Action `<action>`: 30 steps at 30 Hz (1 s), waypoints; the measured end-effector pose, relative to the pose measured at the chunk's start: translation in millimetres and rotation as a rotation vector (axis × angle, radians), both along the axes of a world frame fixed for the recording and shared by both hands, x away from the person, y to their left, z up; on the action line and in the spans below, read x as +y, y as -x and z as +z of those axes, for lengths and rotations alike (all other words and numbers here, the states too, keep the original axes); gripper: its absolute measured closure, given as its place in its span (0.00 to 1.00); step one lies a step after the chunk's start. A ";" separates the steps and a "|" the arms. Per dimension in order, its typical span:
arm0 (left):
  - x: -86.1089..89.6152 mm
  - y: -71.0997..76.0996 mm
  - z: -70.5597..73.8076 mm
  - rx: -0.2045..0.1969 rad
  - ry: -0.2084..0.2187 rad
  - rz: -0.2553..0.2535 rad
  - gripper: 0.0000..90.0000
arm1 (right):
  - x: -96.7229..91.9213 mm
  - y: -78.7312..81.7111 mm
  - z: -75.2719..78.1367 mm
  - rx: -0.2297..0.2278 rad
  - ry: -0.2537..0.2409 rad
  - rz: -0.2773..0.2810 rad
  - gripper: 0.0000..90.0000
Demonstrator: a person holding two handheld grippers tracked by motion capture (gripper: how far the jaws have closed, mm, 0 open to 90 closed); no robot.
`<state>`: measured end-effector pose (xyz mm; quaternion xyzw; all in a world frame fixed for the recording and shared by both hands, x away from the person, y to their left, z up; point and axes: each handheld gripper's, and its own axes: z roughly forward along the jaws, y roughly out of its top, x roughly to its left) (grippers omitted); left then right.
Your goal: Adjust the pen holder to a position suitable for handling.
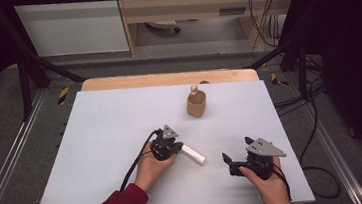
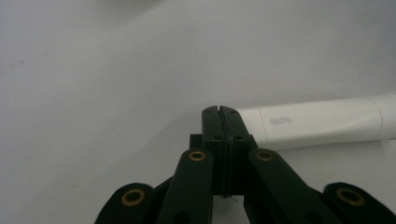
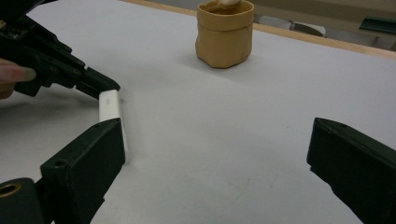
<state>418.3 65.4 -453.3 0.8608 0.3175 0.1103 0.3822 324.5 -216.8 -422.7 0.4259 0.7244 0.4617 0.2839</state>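
A white glue stick (image 1: 193,153) lies flat on the white table sheet (image 1: 112,134), near the middle front. My left gripper (image 1: 177,146) is shut with nothing between its jaws, and its tips rest against the stick's near end. In the left gripper view the closed jaws (image 2: 219,113) meet beside the stick (image 2: 317,123), which runs off to the right. My right gripper (image 1: 238,149) stands open to the right of the stick, held low over the table. In its own view its jaws (image 3: 217,140) spread wide, with the stick (image 3: 111,109) and the left gripper (image 3: 105,86) at left.
A tan soft pot (image 1: 196,104) with a pale object poking out of it stands at the back centre of the sheet; it also shows in the right gripper view (image 3: 225,32). The table's wooden edge (image 1: 167,79) lies behind it. Cables trail off to the right (image 1: 312,134).
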 end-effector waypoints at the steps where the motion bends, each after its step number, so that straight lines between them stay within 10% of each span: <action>1: -3.7 2.5 0.0 -0.001 -0.002 -0.011 1.00 | 0.4 0.1 0.4 0.002 -0.002 0.000 0.06; 13: -21.5 17.0 1.5 -0.074 0.011 -0.023 1.00 | 3.9 2.9 6.2 0.019 0.003 0.019 0.04; 30: 62.3 47.7 19.1 -0.155 0.079 0.082 1.00 | 20.5 0.5 7.3 0.061 0.095 0.037 0.05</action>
